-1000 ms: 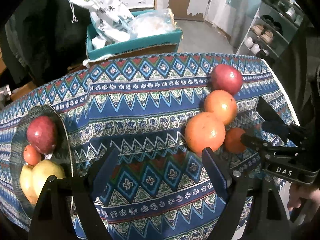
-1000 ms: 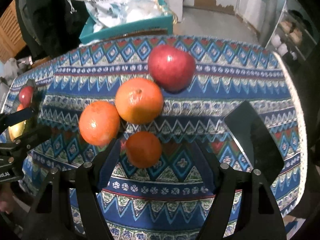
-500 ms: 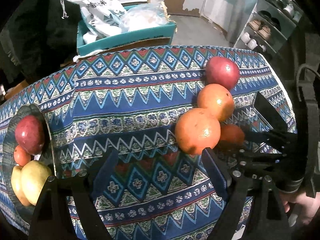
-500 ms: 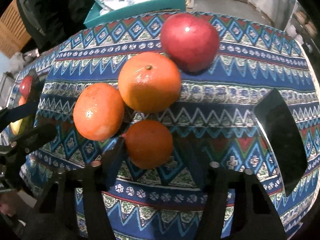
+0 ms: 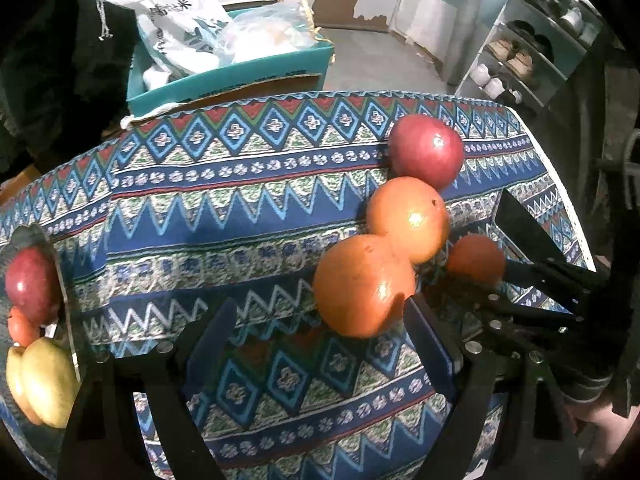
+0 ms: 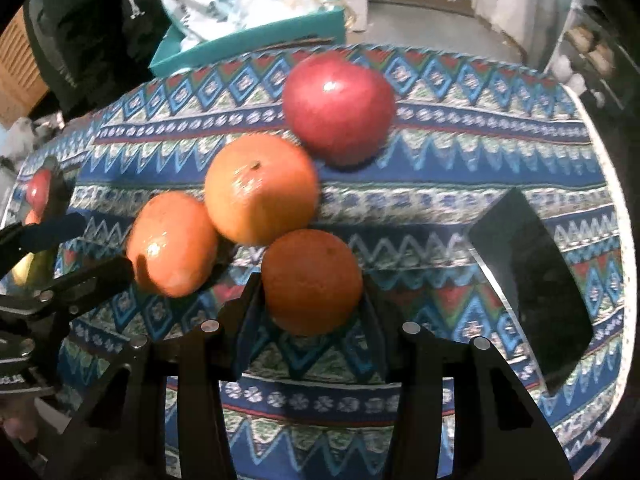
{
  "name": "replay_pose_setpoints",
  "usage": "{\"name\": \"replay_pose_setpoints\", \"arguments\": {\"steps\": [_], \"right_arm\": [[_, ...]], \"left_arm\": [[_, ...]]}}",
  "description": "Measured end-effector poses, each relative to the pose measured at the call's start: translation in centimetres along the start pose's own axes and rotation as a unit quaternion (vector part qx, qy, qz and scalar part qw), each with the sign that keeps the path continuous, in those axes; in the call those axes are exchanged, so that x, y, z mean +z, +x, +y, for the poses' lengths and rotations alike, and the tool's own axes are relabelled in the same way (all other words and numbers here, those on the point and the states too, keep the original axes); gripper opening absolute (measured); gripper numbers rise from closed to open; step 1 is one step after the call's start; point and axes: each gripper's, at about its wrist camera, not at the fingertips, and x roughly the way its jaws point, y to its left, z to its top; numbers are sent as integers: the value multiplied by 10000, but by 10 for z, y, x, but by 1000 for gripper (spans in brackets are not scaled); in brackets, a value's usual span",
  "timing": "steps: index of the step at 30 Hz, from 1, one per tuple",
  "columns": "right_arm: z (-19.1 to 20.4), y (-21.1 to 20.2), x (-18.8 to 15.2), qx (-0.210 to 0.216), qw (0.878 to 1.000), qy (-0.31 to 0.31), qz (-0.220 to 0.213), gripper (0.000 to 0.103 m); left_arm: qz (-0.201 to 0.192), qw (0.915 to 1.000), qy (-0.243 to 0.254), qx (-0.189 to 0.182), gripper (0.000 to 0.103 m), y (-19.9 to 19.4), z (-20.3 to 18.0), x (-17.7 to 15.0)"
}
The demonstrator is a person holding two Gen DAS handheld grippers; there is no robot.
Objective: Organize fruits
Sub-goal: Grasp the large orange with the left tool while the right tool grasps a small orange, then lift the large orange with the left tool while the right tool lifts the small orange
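Observation:
On the patterned tablecloth (image 5: 240,208) lie a red apple (image 5: 426,152), two large oranges (image 5: 408,218) (image 5: 362,284) and a small darker orange (image 5: 474,260). In the right wrist view, my right gripper (image 6: 310,300) has its fingers on both sides of the small orange (image 6: 312,280), closed in against it. My left gripper (image 5: 316,320) is open; its right finger (image 5: 424,332) touches the nearer large orange. A dark plate (image 5: 60,280) at the left holds a red apple (image 5: 30,284), a small orange fruit (image 5: 22,330) and yellow fruits (image 5: 44,384).
A teal box (image 5: 232,76) with bags stands behind the table. A black rectangular object (image 6: 532,264) lies on the cloth at the right. A shoe rack (image 5: 532,48) stands at the far right. The table edge curves close on the right.
My right gripper has moved forward and narrowed around the small orange. My left gripper has moved right, toward the nearer large orange; the plate has slid toward the left edge of view.

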Motion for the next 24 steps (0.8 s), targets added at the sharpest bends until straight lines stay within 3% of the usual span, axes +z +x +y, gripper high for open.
{"name": "replay_pose_setpoints", "arguments": {"steps": [6, 20, 22, 24], "right_arm": [[-14, -13, 1, -246, 9995, 75, -167, 46], [-28, -19, 7, -204, 9992, 236, -252, 46], [-27, -19, 7, -207, 9992, 236, -252, 46], [-27, -20, 6, -210, 9992, 231, -259, 46]], "left_arm": [[105, 9999, 6, -106, 87, 15, -11, 4], [375, 9991, 149, -96, 84, 47, -27, 5], [418, 9990, 144, -111, 70, 50, -28, 4], [434, 9989, 116, -110, 66, 52, -29, 3]]}}
